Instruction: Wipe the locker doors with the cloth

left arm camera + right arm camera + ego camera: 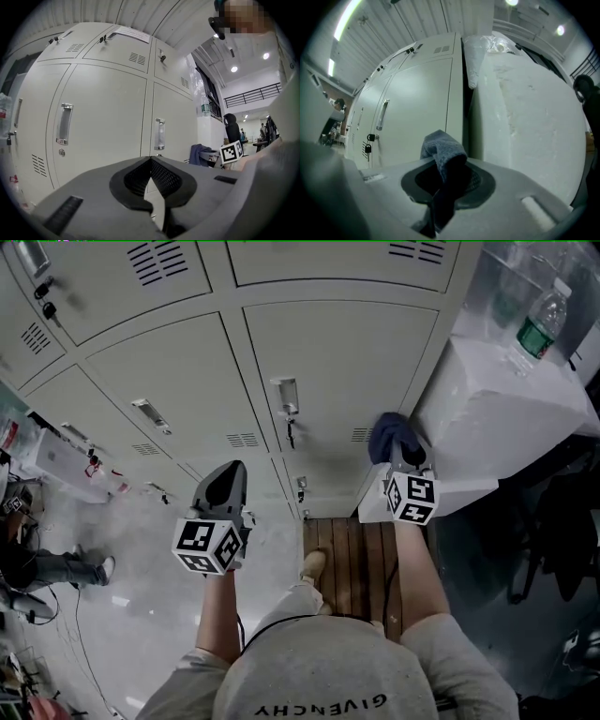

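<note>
Cloth pinched in the right gripper, close to the right-hand locker column

Nearest, the left gripper (151, 161) has its jaws pressed together on nothing and hangs back from the lockers. The right gripper (450, 174) pinches the cloth (440, 146), a dark blue-grey, nubbly towel bunched into a soft wad that sticks out past the jaw tips. It is just off the locker doors (337, 362), beside the white block (506, 409) on the right; I cannot tell whether it touches the door. To wipe well, I judge the wad should meet the panel flat, before the hard jaws do. Strokes should then overlap across the door, steering round the handle (286, 395).
</note>
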Action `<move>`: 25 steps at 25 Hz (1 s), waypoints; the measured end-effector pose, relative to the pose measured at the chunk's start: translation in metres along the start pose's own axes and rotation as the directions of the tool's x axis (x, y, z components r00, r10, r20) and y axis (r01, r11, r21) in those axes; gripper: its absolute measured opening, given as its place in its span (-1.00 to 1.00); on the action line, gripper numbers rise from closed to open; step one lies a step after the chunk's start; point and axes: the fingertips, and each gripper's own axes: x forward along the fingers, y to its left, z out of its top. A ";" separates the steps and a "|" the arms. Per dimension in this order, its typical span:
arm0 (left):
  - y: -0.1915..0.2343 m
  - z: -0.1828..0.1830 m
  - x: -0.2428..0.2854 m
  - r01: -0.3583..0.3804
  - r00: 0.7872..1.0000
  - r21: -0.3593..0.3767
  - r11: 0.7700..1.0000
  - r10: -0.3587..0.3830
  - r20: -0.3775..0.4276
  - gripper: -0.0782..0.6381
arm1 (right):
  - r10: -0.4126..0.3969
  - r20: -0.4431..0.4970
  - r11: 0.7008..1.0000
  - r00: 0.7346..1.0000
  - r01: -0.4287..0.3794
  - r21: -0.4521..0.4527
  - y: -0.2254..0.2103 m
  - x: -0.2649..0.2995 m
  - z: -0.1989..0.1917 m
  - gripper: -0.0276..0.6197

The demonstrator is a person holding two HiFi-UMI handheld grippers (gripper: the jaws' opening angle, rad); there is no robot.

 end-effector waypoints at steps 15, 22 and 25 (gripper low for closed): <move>-0.024 -0.001 -0.022 0.048 0.998 0.040 0.998 -0.050 0.049 -0.79 | 0.246 0.037 0.969 0.969 -0.247 0.022 0.068 -0.071 0.042 -0.73; -0.041 -0.003 -0.035 0.054 0.996 0.010 0.998 -0.055 0.074 -0.79 | 0.274 0.027 0.960 0.961 -0.275 0.045 0.081 -0.100 0.046 -0.73; -0.044 -0.004 -0.041 0.046 0.996 -0.006 0.999 -0.045 0.082 -0.79 | 0.270 0.021 0.961 0.963 -0.271 0.061 0.083 -0.112 0.045 -0.73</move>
